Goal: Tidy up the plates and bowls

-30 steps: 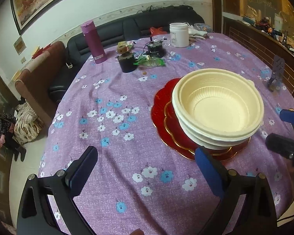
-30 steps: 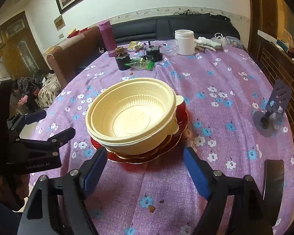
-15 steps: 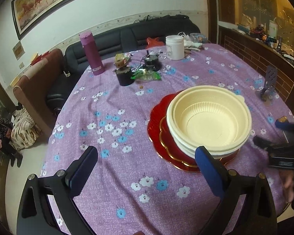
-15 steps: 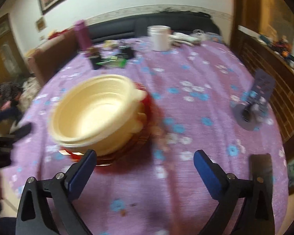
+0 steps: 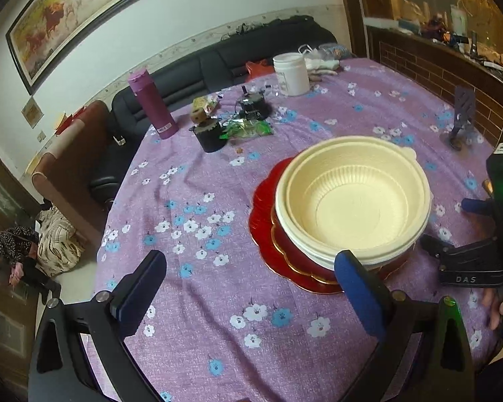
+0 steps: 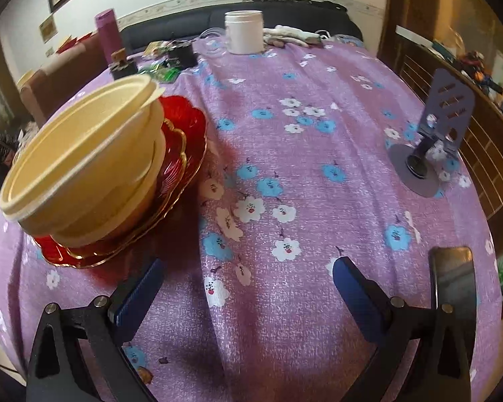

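Note:
Cream plastic bowls (image 5: 352, 201) sit nested on stacked red plates with gold rims (image 5: 268, 234) on the purple floral tablecloth. The stack also shows in the right wrist view, bowls (image 6: 84, 160) on plates (image 6: 181, 147) at the left. My left gripper (image 5: 251, 288) is open and empty, low over the cloth just in front-left of the stack. My right gripper (image 6: 244, 284) is open and empty, to the right of the stack; it shows in the left wrist view (image 5: 466, 227) at the right edge.
At the table's far side stand a magenta flask (image 5: 152, 109), a white jar (image 5: 291, 73), a black cup (image 5: 209, 135) and small clutter. A purple phone stand (image 6: 432, 140) is at the right. The table edge and a sofa (image 5: 218, 63) lie beyond.
My right gripper has swung right and lower, so the stack slid to its left. My left gripper has pulled back a little and risen; the stack has not moved.

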Motion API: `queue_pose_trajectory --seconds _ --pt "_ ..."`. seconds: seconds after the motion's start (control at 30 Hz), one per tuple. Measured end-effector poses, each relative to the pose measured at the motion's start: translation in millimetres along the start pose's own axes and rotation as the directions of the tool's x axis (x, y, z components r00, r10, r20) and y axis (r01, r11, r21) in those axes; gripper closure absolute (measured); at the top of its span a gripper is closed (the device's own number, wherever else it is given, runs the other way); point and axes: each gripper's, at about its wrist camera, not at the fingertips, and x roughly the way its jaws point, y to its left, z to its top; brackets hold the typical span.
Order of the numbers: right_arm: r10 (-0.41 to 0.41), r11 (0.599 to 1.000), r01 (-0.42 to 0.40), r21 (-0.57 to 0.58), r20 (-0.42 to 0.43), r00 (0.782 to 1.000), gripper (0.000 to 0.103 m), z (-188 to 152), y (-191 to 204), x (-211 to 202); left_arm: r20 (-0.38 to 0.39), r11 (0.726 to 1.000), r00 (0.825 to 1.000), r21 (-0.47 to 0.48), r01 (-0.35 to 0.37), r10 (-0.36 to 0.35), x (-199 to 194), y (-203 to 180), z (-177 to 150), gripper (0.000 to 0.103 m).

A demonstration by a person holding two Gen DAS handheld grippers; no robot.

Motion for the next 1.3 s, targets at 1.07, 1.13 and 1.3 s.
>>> queue_pose_trajectory --seconds 1.07,1.13,1.3 --pt "0.031 0.996 -0.031 -0.084 -0.009 0.999 0.001 -4 4 26 -0.08 0.998 0.996 -0.063 0.025 -0.03 21 1 -2 0.003" --pt "0.031 0.996 -0.031 -0.084 -0.009 0.999 0.001 -5 4 25 -0.087 0.998 0.996 -0.062 0.028 -0.033 23 1 -4 0.003" --pt "0.031 0.996 -0.032 -0.084 -0.009 0.999 0.001 -5 4 26 -0.095 0.998 0.995 -0.066 0.024 -0.03 24 2 -9 0.003"
